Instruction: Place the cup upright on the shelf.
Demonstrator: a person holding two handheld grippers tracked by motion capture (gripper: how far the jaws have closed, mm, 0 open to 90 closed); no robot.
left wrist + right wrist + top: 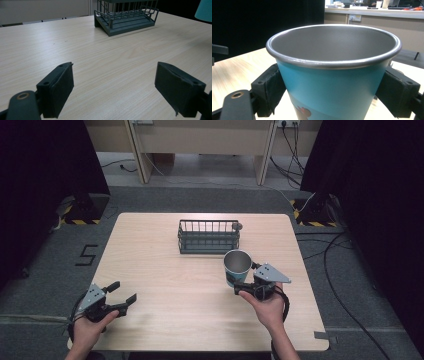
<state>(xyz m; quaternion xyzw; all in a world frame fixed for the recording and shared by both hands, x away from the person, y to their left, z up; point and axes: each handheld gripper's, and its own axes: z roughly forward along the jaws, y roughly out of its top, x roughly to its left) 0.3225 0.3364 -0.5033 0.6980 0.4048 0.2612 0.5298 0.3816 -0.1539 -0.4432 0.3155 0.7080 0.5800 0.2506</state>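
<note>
teal cup (236, 266) in right tongs (246, 279), wire basket (208, 236) just beyond

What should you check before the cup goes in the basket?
1. Right gripper shut on the cup, a jaw on each side: ok.
2. Cup upright, mouth up: ok.
3. Cup has nothing inside: ok.
4. Basket has room inside: ok, nothing seen in it.
5. Left gripper open and out of the way, near the table edge: ok.
6. Cup lifted off the table: cannot tell.
</note>
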